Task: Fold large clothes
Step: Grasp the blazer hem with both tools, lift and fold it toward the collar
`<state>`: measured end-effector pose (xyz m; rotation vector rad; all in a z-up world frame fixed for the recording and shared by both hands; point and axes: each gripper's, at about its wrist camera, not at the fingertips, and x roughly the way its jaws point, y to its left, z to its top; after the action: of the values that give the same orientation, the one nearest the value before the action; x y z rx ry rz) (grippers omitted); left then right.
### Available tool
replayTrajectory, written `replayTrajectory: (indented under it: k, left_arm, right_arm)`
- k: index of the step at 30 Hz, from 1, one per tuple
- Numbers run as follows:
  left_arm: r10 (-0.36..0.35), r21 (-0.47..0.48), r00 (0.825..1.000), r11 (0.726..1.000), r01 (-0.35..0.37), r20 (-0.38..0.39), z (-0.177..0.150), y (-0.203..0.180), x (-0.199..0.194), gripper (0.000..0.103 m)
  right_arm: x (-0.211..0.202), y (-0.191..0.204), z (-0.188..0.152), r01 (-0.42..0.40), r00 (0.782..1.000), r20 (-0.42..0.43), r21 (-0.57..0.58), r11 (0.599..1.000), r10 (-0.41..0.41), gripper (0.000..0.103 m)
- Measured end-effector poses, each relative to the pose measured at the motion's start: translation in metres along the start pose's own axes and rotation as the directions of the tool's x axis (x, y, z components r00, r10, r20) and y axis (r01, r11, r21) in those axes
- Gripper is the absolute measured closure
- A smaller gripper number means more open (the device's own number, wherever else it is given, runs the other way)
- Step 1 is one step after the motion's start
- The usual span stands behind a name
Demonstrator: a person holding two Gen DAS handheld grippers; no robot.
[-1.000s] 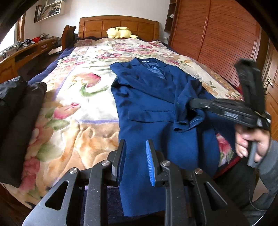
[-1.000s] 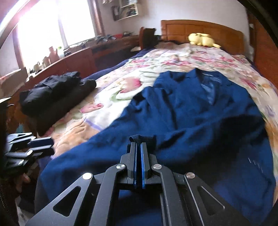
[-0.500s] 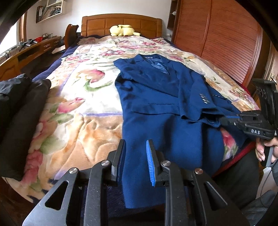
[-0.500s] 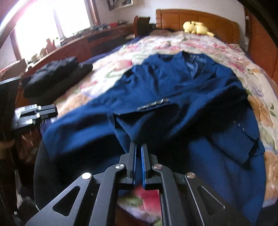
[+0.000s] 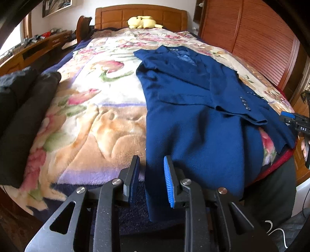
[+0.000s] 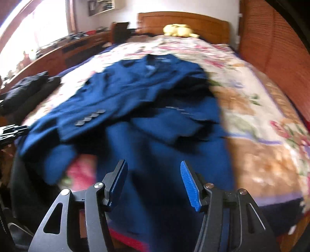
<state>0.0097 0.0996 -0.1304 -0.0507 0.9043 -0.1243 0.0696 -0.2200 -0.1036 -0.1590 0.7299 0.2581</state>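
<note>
Right gripper [image 6: 154,182] opening over sleeve-folded blue jacket [image 6: 147,100]

A bed [image 5: 93,120] with a wooden headboard [image 5: 141,14] stands between a slatted wardrobe [image 5: 257,40] and a long desk [image 5: 33,50] under a bright window [image 6: 33,27].

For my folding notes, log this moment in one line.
blue jacket: flat on bed, sleeve folded across | right gripper: opening, empty | left gripper: open, empty

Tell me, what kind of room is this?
A bedroom, it seems. A bed with a wooden headboard carries a floral blanket, a yellow plush toy sits at its head, and a slatted wooden wardrobe lines one side.
</note>
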Motion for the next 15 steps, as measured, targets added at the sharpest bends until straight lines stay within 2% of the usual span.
replayTrajectory:
  k: [8, 15]
  left_arm:
    - [0.002, -0.012, 1.000, 1.000, -0.003, -0.026, -0.008, 0.002, -0.002, 0.076]
    - [-0.017, -0.061, 0.999, 0.998, 0.014, -0.034, -0.013, 0.006, -0.001, 0.076]
  right_arm:
    - [-0.004, -0.046, -0.013, 0.085, 0.996, -0.016, 0.100, 0.991, -0.084, 0.040]
    - [0.000, -0.069, -0.025, 0.092, 0.994, -0.073, 0.142, 0.986, -0.082, 0.036]
